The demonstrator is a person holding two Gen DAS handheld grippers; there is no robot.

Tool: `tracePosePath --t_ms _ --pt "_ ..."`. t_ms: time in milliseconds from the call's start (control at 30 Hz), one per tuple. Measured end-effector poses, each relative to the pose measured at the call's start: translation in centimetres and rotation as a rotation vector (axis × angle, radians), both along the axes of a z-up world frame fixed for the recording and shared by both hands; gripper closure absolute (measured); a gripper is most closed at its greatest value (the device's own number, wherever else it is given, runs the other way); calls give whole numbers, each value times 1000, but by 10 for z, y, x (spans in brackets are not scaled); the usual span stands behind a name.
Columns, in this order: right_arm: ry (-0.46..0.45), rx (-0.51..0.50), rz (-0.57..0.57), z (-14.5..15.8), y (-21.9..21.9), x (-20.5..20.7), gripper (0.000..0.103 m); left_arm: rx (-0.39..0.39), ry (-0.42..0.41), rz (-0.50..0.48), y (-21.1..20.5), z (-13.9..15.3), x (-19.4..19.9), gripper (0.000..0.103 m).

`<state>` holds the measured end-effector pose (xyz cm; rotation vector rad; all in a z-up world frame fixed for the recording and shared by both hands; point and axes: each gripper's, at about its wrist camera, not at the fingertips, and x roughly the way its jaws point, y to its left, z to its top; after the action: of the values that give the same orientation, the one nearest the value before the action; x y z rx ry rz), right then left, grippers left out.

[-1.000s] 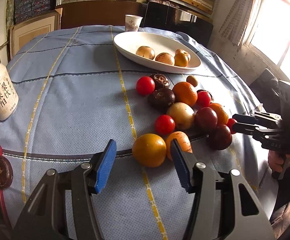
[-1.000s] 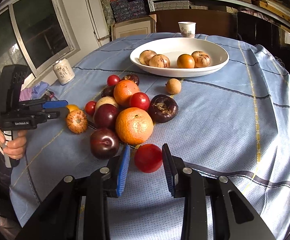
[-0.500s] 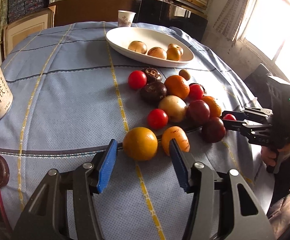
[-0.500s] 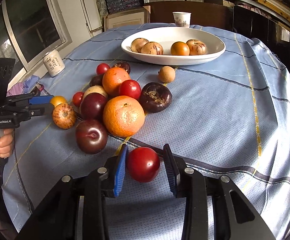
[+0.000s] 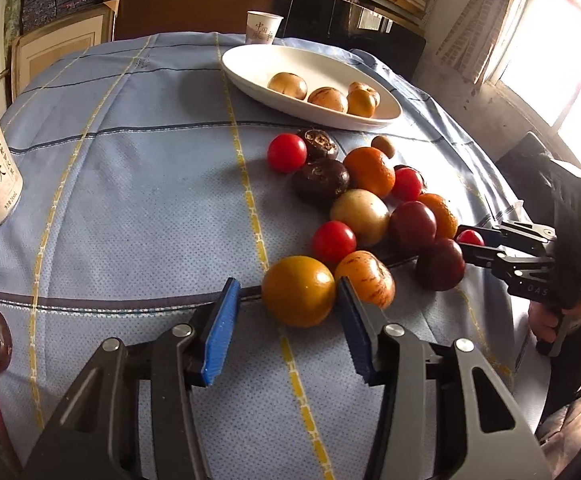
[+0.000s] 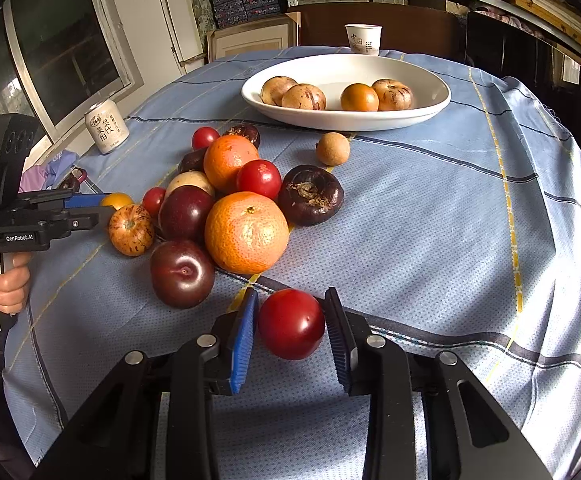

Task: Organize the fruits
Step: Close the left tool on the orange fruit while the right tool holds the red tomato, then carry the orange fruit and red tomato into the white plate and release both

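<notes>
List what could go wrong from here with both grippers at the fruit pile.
1. The left gripper is closing around the yellow fruit, and its right pad sits against the striped orange fruit; that neighbour may get nudged and roll.
2. The right gripper is shut on the red fruit, which is round, glossy and held near the pad tips, so it could slip out.
3. The dark plum lies close by; a swing toward the white dish could knock it.
</notes>
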<state>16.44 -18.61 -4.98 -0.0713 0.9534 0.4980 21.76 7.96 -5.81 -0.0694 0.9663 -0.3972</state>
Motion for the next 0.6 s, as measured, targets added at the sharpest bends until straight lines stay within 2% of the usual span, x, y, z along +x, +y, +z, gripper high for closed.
tracePosePath --t_ms 100,233,600 --pt "-2 -5 0 0 0 0 68 -3 28 -7 -9 -5 3 63" --pt "-3 -3 -1 0 0 0 72 100 -15 -24 -27 -7 -4 66" --pt "-6 0 7 2 1 -1 73 94 -22 -2 -27 -6 -5 66"
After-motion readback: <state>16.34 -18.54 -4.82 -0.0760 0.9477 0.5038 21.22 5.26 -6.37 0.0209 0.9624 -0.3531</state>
